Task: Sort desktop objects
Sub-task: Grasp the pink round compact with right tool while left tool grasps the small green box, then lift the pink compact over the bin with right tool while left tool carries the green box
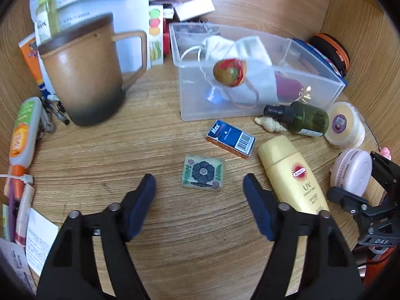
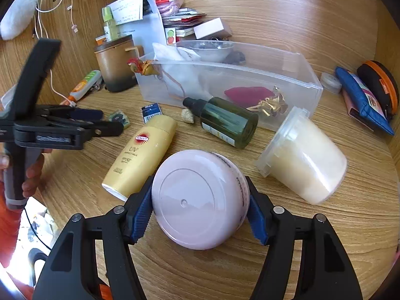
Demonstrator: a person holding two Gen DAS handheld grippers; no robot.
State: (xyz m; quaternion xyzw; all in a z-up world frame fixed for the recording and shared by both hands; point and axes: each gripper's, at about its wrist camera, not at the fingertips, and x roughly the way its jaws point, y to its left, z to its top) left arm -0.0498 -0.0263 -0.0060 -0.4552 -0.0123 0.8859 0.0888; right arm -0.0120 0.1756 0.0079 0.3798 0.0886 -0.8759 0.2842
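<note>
Desk (image 1: 162, 135) crowded: yellow sunscreen bottle (image 2: 140, 155) just left of pink jar (image 2: 200, 200), cream tub (image 2: 307, 160) to its right. Right gripper (image 2: 200, 212) clamps the pink jar. Left gripper (image 1: 200, 187) stands open, empty, around floral tile (image 1: 202, 173).

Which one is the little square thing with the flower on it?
Find the clear plastic bin in the middle of the wooden desk, then look nearer to you, past the blue Max box. The flower tile lies flat there, ahead of the left gripper and between its open blue fingers. It alone is square, pale green, with a dark flower.
</note>
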